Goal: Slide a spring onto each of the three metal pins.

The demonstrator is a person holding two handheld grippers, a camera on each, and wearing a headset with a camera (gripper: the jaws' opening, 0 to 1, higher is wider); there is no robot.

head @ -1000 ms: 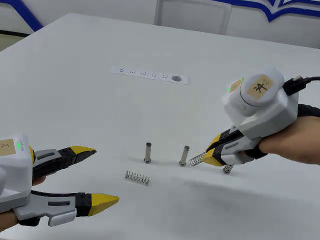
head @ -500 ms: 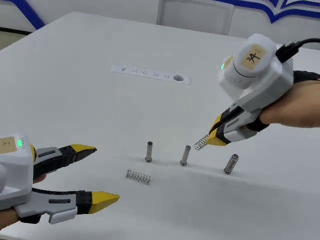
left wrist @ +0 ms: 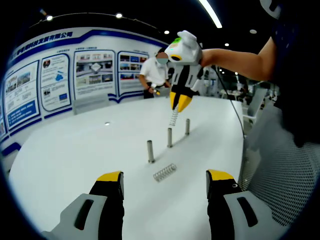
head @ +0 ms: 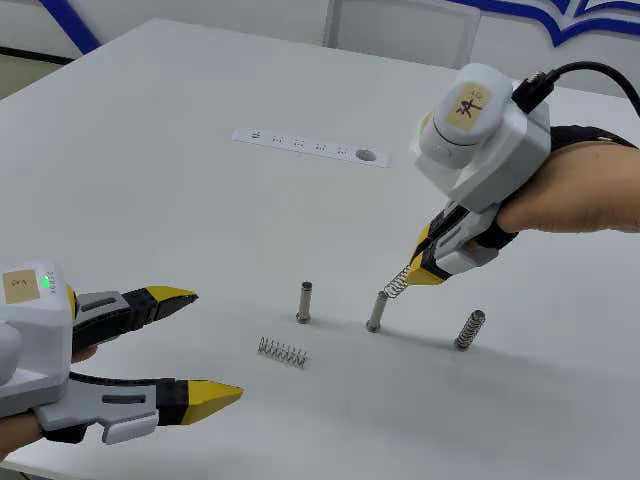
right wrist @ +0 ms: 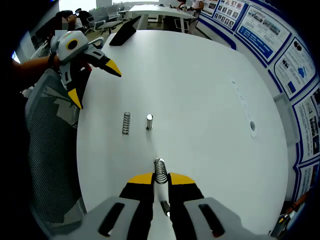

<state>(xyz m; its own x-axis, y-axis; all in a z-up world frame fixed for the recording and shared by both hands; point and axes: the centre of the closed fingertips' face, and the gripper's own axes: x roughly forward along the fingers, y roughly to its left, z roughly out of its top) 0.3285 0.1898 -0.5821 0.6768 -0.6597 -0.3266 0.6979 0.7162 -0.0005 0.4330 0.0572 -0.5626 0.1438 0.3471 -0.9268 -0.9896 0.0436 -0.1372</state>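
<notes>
Three short metal pins stand in a row on the white table. The left pin [head: 305, 301] and the middle pin [head: 377, 311] are bare. A spring surrounds the right pin [head: 470, 328]. My right gripper [head: 420, 272] is shut on a second spring [head: 398, 282], which hangs tilted just above the middle pin's top. In the right gripper view that spring [right wrist: 160, 172] sticks out past the closed jaws. A third spring [head: 279, 351] lies flat in front of the left pin. My left gripper [head: 212, 343] hovers open at the lower left with nothing in it.
A white power strip [head: 310, 146] lies flat farther back on the table [head: 150, 150]. A mesh chair back [right wrist: 50, 150] stands at the table's near edge. A person stands far off in the left gripper view, by wall posters.
My right gripper has risen from table level and shifted left with its spring, now over the middle pin. The spring-covered right pin has come into sight. The left gripper has held still.
</notes>
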